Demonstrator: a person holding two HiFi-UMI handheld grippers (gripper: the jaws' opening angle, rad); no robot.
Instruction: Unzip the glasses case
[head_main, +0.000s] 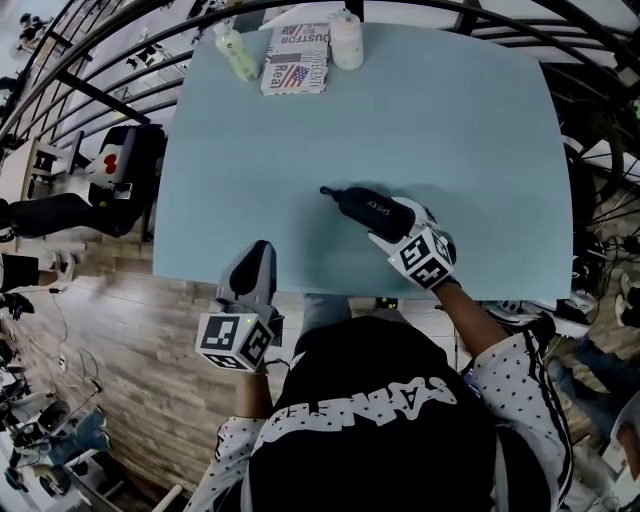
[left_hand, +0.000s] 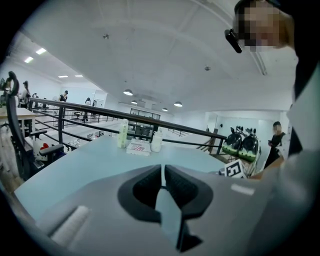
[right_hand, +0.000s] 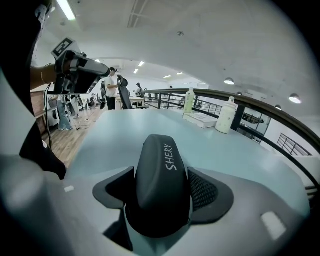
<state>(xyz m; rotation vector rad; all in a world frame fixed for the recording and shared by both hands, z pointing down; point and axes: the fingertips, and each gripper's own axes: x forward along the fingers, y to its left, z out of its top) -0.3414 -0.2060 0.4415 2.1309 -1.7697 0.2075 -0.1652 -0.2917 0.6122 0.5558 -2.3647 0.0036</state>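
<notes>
The black glasses case (head_main: 368, 206) marked "SHERY" lies on the pale blue table (head_main: 440, 120), its small pull tab pointing to the far left. My right gripper (head_main: 392, 224) reaches around the case's near end. In the right gripper view the case (right_hand: 161, 170) fills the space between the jaws of the right gripper (right_hand: 162, 186); the pads stand wide beside it and do not press on it. My left gripper (head_main: 257, 252) hovers at the table's near edge, left of the case and apart from it. Seen close up, the left gripper (left_hand: 163, 176) is shut with nothing held.
At the table's far edge stand a green bottle (head_main: 236, 52), a printed box (head_main: 296, 60) and a white bottle (head_main: 346, 40). A black railing (head_main: 90, 60) runs behind and to the left. Wooden floor lies below the table's near edge.
</notes>
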